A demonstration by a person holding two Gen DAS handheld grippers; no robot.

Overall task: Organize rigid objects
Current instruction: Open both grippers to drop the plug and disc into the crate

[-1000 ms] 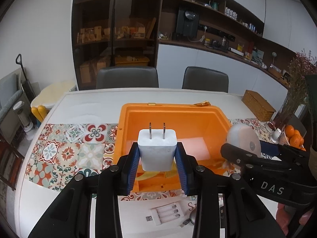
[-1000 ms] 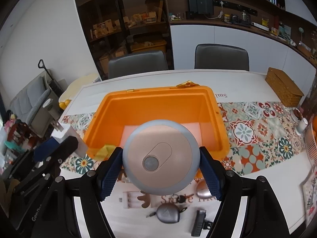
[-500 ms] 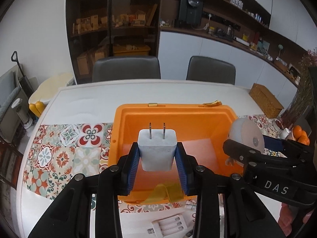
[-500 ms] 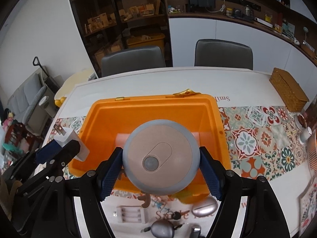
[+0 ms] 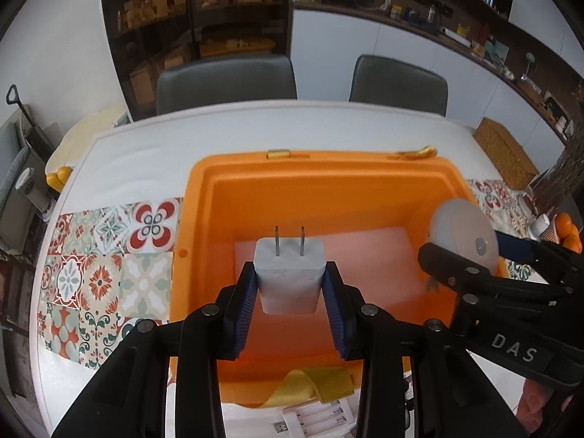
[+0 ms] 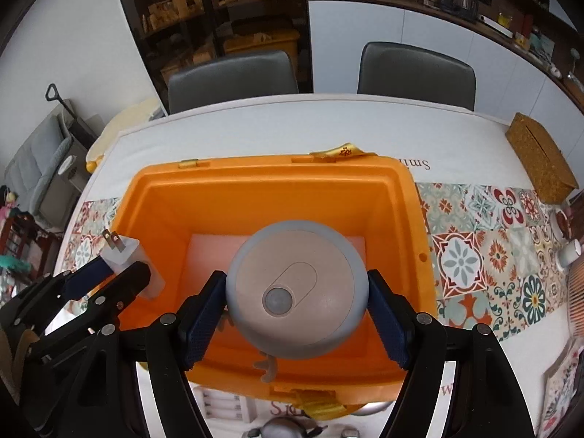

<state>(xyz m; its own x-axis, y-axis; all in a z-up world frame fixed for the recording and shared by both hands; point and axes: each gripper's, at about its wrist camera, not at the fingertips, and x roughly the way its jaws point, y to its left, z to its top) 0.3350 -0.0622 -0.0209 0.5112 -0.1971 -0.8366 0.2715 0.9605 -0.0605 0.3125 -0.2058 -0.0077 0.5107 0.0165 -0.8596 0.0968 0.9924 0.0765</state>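
Observation:
An open orange bin [image 5: 317, 168] [image 6: 277, 175] with a pale pink floor stands on the white table. My left gripper [image 5: 290, 284] is shut on a white two-prong plug adapter [image 5: 290, 277] and holds it above the bin's inside, prongs pointing away. It also shows in the right wrist view [image 6: 124, 255] at the bin's left wall. My right gripper [image 6: 295, 306] is shut on a round grey and beige sensor light [image 6: 295, 292], held above the bin's inside. The light also shows in the left wrist view [image 5: 463, 233] over the bin's right rim.
A white battery charger [image 5: 314, 419] and small metal items [image 6: 281, 427] lie on the table in front of the bin. A patterned tile runner [image 5: 106, 255] crosses the table. A wicker box [image 6: 540, 160] sits at the far right. Two grey chairs [image 5: 226, 80] stand behind.
Both grippers moved forward with their objects, from in front of the bin's near wall to above its inside. Neither grip changed.

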